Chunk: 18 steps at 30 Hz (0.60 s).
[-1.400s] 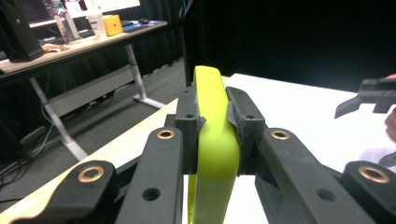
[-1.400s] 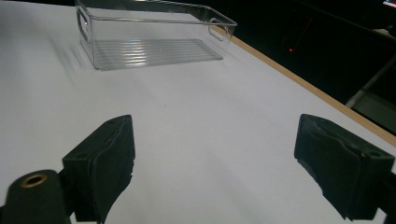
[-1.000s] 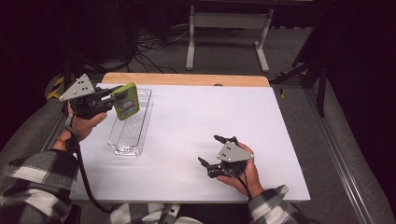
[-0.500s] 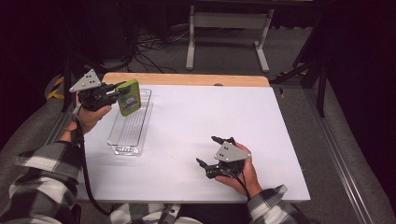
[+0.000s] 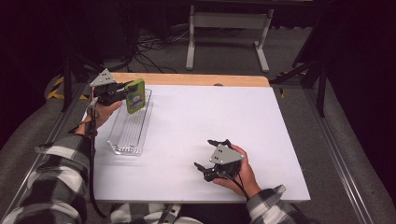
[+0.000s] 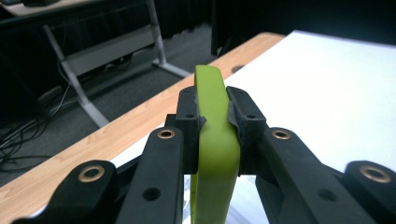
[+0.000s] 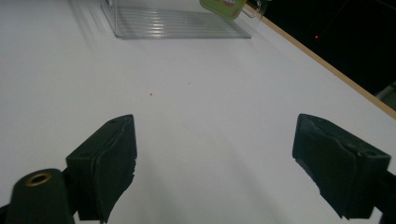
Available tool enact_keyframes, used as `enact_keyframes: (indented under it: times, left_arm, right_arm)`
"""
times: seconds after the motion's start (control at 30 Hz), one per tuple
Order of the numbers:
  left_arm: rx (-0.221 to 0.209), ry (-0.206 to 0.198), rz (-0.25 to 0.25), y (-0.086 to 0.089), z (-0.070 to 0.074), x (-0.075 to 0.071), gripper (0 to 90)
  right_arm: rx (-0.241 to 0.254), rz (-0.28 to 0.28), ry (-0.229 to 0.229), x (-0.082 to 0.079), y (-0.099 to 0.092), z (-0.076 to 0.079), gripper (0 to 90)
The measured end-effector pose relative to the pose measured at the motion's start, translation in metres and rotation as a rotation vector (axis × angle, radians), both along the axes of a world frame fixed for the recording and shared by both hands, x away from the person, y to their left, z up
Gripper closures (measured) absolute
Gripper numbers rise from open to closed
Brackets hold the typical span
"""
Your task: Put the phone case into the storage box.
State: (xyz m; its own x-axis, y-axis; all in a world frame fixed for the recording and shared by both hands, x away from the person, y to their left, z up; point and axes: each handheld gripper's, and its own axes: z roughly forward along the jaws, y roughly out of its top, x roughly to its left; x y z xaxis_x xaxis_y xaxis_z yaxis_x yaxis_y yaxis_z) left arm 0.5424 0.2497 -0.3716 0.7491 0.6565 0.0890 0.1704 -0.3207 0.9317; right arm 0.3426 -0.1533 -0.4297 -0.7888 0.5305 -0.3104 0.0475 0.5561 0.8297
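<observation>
the green packet (image 5: pixel 135 95) hangs upright over the far end of the clear plastic tray (image 5: pixel 122 141), at about ten o'clock on the white table (image 5: pixel 280 140), clamped flat between the pads of the left gripper (image 5: pixel 125 89). in the left gripper view the jaws squeeze its thin edge on both sides (image 6: pixel 212 140). the step in hand looks like setting the packet down into the tray. to do it well, keep the packet edge-on and lined up with the tray's long axis, lower it inside the walls rather than onto the rim, and let go only once its bottom rests on the ribbed floor, since a thin upright packet may tip over. the tray's far wall and side rim are the things most likely to catch it.

the right gripper (image 5: pixel 214 164) rests low at about five o'clock, well apart from the tray, its jaws apart with nothing between them, though they have just been closing a little. beyond the wooden table edge (image 5: pixel 196 79), a metal stand (image 5: pixel 224 32) and cables lie on the floor, clear of the work.
</observation>
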Motion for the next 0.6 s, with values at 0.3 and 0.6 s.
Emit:
enact_keyframes:
  times: [0.3,0.6]
  left_arm:
    - [-0.02,0.02,0.006,-0.006,-0.009,0.018,77.0]
    - [0.111,0.044,0.051,-0.009,-0.02,0.037,73.9]
  right_arm:
    - [-0.042,-0.009,0.001,0.003,-0.001,-0.002,16.0]
    - [-0.111,0.012,0.019,0.003,0.004,-0.007,16.5]
